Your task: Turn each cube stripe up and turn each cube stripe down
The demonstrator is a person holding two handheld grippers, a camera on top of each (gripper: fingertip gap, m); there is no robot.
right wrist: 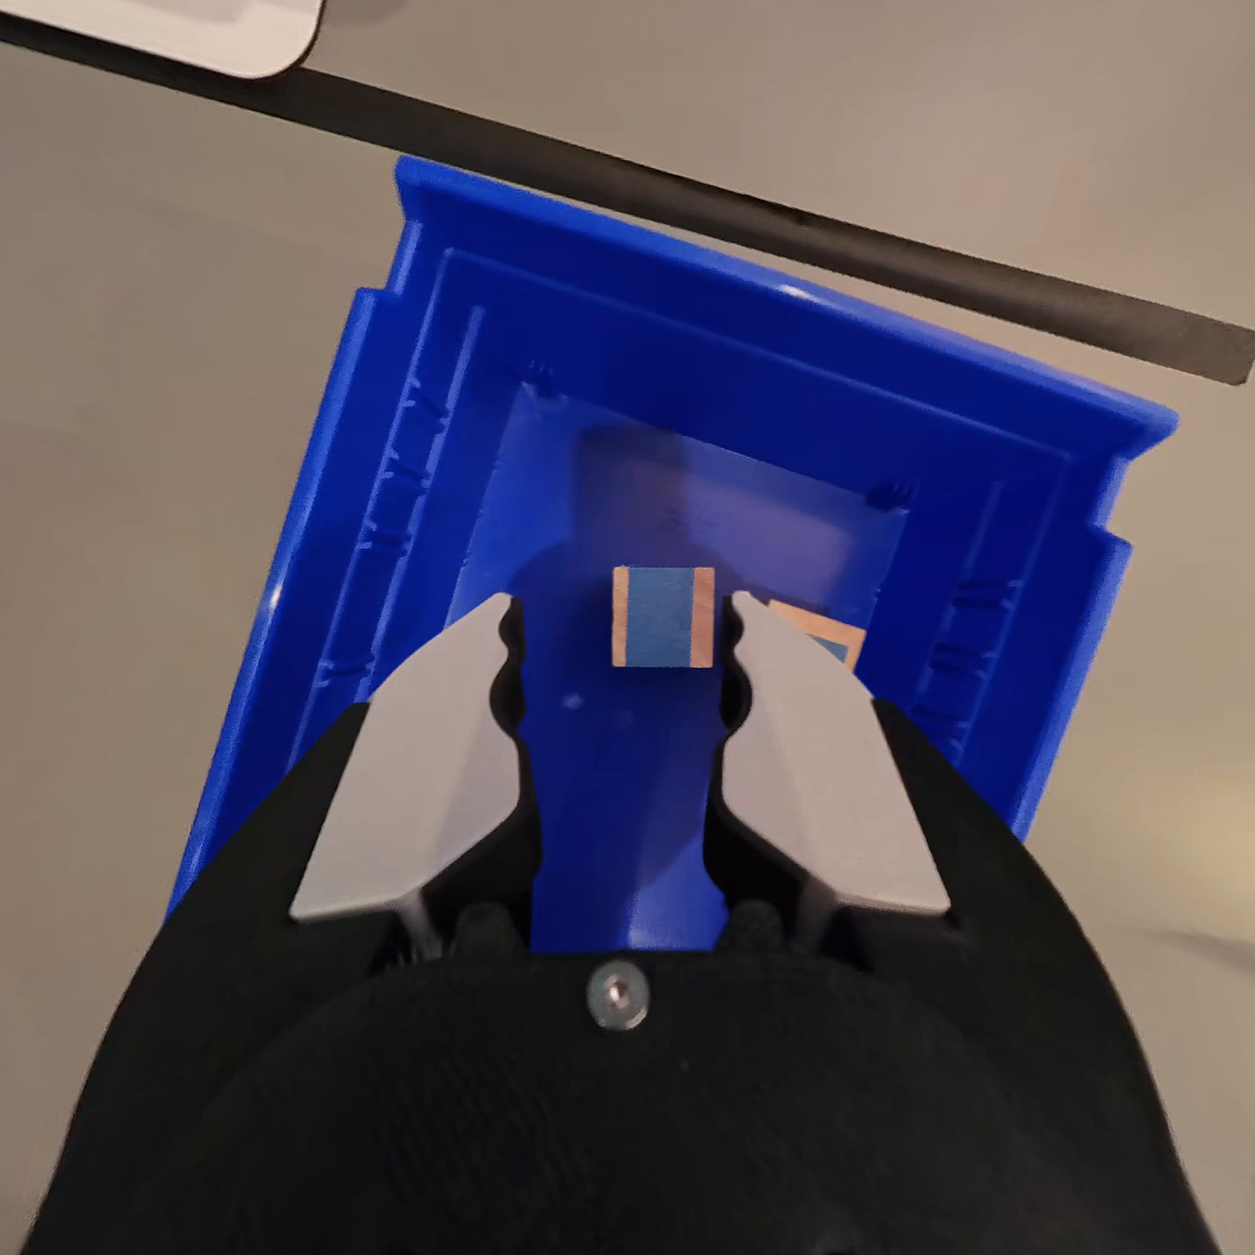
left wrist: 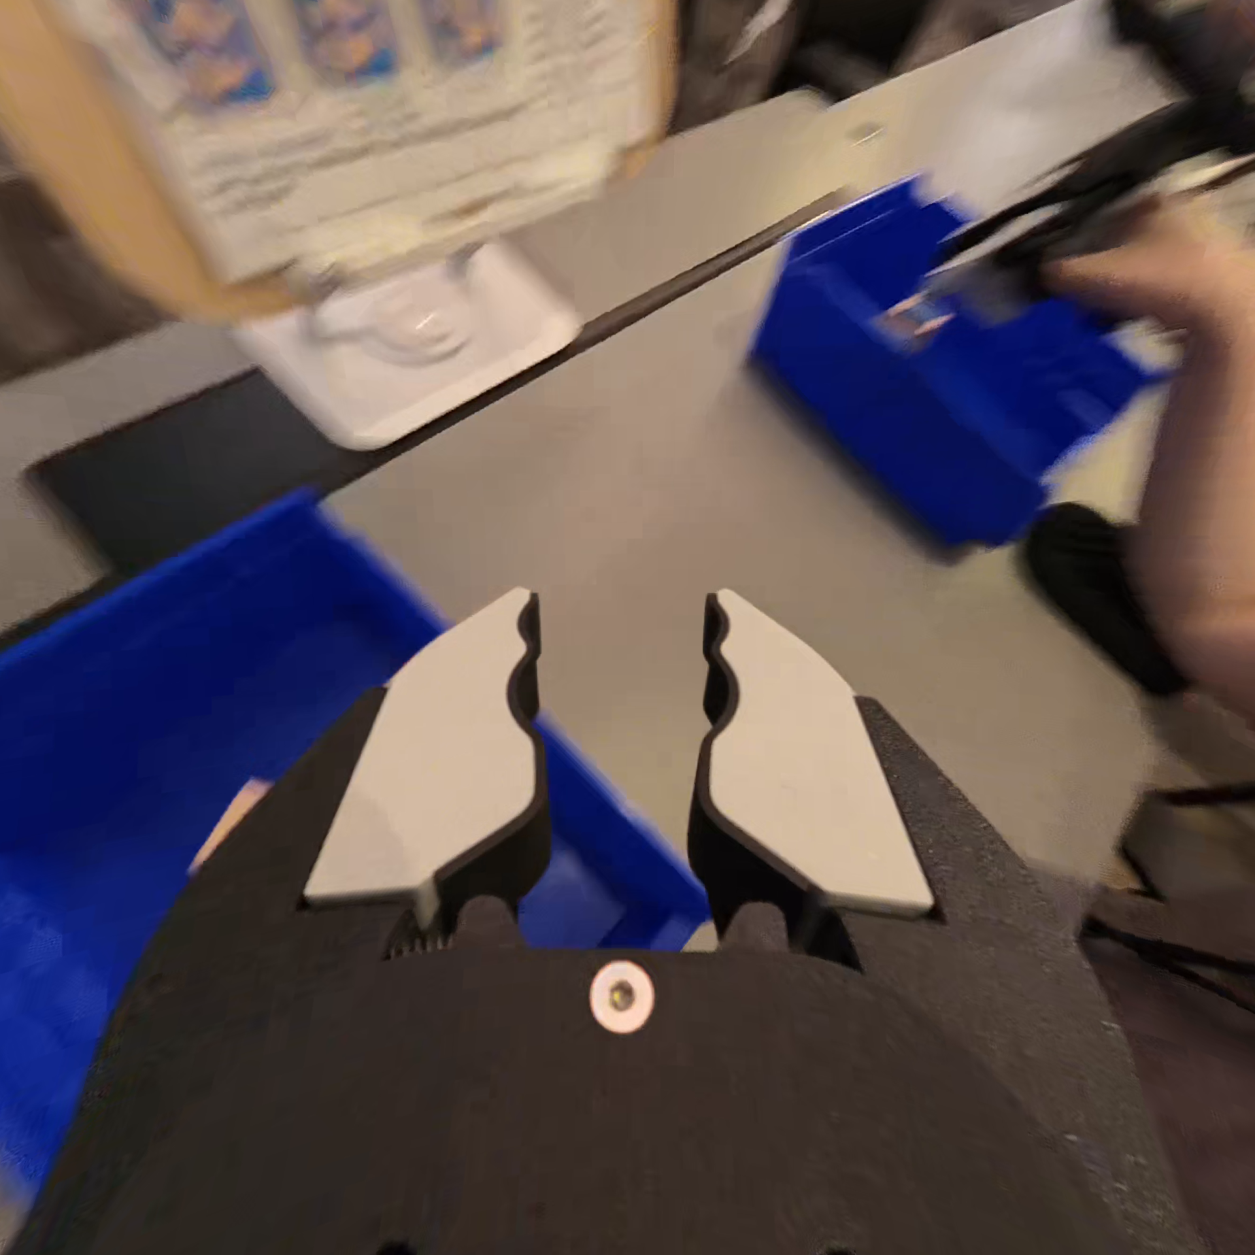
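In the right wrist view, a wooden cube (right wrist: 663,617) with a wide blue stripe facing up lies on the floor of a blue bin (right wrist: 679,319). A second wooden cube (right wrist: 825,635) lies to its right, partly hidden behind my right finger. My right gripper (right wrist: 619,601) is open above the bin, and the striped cube sits between its tips, nearer the right one. In the blurred left wrist view, my left gripper (left wrist: 621,597) is open and empty over the grey table, beside another blue bin (left wrist: 204,679). A pale wooden piece (left wrist: 231,822) shows in that bin.
In the left wrist view the right gripper (left wrist: 1086,224) and a person's hand (left wrist: 1195,475) are over the far blue bin (left wrist: 951,421). A white tray (left wrist: 407,339) holding a clear glass and a cardboard box (left wrist: 339,122) stand beyond a dark seam (right wrist: 747,204) in the table.
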